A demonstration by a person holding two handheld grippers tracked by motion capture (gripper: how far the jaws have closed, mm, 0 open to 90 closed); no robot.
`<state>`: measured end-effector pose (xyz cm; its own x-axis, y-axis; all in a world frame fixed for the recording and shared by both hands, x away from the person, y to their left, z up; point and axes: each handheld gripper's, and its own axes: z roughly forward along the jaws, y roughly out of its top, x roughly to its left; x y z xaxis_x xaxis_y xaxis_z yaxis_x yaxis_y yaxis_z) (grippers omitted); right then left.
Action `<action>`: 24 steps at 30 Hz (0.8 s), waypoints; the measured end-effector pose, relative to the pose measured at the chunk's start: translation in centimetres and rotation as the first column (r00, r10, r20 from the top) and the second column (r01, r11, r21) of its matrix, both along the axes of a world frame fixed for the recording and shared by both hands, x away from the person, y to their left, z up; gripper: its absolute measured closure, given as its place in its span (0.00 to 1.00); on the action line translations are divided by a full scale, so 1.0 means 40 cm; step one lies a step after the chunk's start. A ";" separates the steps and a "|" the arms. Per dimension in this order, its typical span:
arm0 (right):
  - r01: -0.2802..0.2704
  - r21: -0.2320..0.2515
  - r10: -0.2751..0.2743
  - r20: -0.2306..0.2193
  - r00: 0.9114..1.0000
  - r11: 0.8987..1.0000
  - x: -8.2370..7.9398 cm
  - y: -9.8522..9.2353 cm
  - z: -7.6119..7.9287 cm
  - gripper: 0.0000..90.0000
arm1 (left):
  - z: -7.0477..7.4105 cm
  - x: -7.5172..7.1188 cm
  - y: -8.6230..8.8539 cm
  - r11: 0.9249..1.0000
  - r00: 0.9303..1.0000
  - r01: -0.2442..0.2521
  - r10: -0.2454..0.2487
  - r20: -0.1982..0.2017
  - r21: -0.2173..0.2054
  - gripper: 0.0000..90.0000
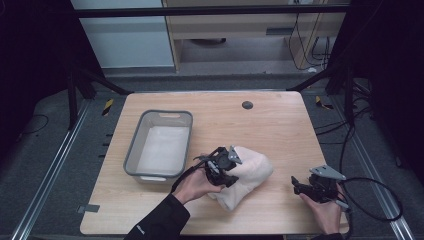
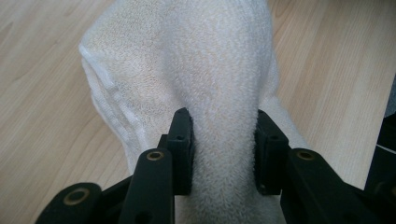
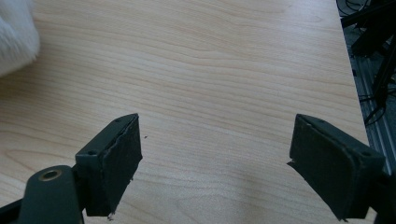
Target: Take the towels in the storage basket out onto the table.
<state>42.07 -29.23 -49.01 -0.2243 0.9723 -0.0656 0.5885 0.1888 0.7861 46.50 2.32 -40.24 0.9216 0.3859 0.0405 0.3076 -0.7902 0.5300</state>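
A cream-white towel (image 1: pixel 254 172) lies bunched on the wooden table (image 1: pixel 280 125), just in front of centre. My left gripper (image 1: pixel 226 176) sits on the towel's left side. In the left gripper view a thick fold of the towel (image 2: pixel 196 70) runs up between the two black pads (image 2: pixel 181 140), which pinch it, so the left gripper (image 2: pixel 223 119) is shut on the towel. My right gripper (image 1: pixel 296 184) rests low at the table's front right, apart from the towel. Its jaws stand wide open, and the right gripper (image 3: pixel 217 135) has bare wood between them. A corner of the towel (image 3: pixel 14 37) shows at the upper left.
A grey plastic tub (image 1: pixel 132 150) with a pale bottom stands left of the towel, close to the left hand. A small dark round cap (image 1: pixel 247 105) sits in the tabletop at the back. A cable (image 1: pixel 372 200) loops off the right gripper past the table's right edge.
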 end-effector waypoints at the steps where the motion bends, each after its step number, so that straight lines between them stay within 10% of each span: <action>1: 0.000 0.002 0.000 0.001 1.000 1.000 0.000 0.000 0.000 0.18 | -0.007 0.000 -0.002 1.000 1.000 0.002 -0.002 0.001 0.000 0.71; 15: -0.005 0.004 0.005 -0.005 1.000 1.000 0.001 0.001 -0.003 0.17 | -0.045 0.001 -0.004 1.000 1.000 0.019 -0.019 -0.005 0.005 0.55; 24: -0.004 0.010 0.004 -0.006 1.000 1.000 0.001 0.000 -0.004 0.15 | 0.012 -0.009 0.051 0.995 0.999 -0.023 0.027 0.038 -0.101 0.32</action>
<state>42.12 -29.24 -49.18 -0.2286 0.9720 -0.0544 0.5921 0.1832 0.7848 46.13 4.35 -39.77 0.9099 0.4132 0.0368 0.3041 -0.7248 0.6183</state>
